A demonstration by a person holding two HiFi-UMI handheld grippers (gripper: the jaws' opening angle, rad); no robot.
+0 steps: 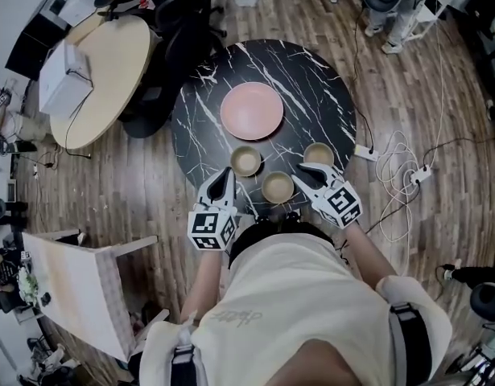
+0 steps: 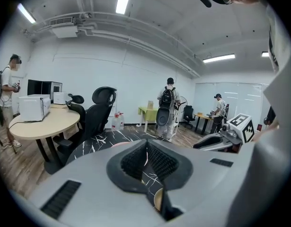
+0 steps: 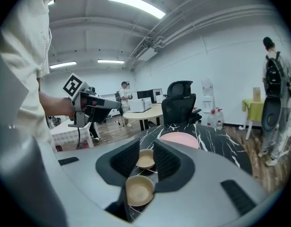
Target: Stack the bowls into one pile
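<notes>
Three tan bowls stand apart on the black marble table point(image 1: 207, 127): a left one point(image 1: 246, 161), a middle one point(image 1: 278, 187) and a right one point(image 1: 319, 153). Behind them lies a pink plate point(image 1: 252, 111). My left gripper point(image 1: 223, 175) hovers at the table's near edge, just left of the left bowl, its jaws shut and empty point(image 2: 146, 144). My right gripper point(image 1: 305, 171) is between the middle and right bowls, slightly open and holding nothing point(image 3: 146, 146). Through its gap I see the middle bowl point(image 3: 139, 189) and the left bowl point(image 3: 146, 160).
A black office chair point(image 1: 179, 22) stands against the table's far left, beside a round beige table point(image 1: 110, 71) carrying a white box. A white chair point(image 1: 86, 284) is at the near left. Cables and a power strip point(image 1: 400, 171) lie on the wooden floor at the right. People stand farther off.
</notes>
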